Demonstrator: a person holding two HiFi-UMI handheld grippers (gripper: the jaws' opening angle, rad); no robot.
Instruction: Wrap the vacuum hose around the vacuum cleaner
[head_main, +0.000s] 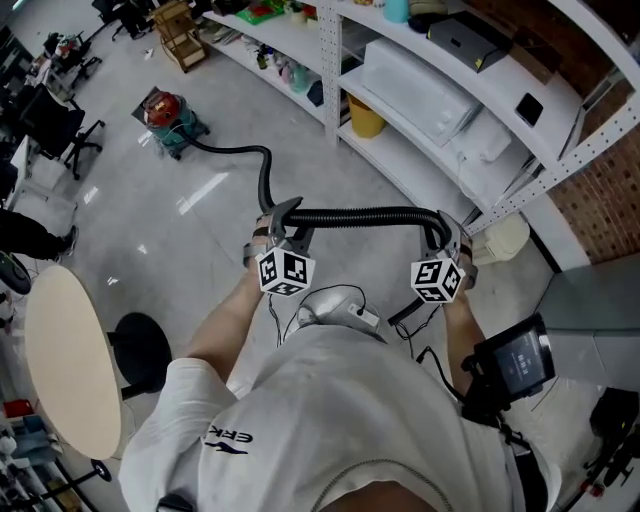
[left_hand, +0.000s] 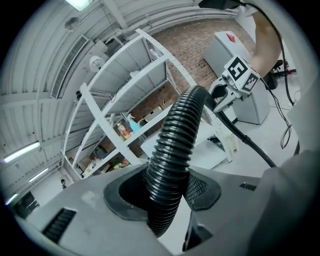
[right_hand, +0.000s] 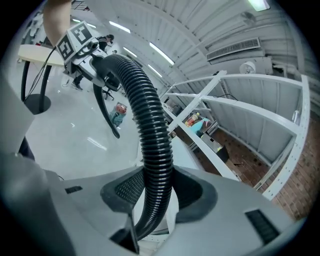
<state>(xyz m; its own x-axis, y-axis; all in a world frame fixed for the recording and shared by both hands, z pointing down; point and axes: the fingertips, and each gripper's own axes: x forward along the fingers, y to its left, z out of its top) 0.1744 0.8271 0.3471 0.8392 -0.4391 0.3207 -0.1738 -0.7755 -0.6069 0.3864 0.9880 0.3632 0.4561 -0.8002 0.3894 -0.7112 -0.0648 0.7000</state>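
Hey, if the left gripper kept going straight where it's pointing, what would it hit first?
The black vacuum hose clamped in the left gripper arches right across that line. Past it, probably the white shelving; the right gripper sits off to the side.

The head view looks steeply down from above the person (head_main: 330, 420), with the left gripper (head_main: 283, 215) and right gripper (head_main: 445, 232) close below, shelves (head_main: 440, 100) at upper right and the vacuum (head_main: 170, 118) far off at upper left. Each gripper view sits low behind its own jaws, the hose (head_main: 360, 214) almost against the lens. The left one faces up at shelves and ceiling (left_hand: 45, 60) — the right gripper shows at its upper right. The right one faces back over the floor (right_hand: 65, 135) towards the left gripper. All three share the hose span and the shelves.
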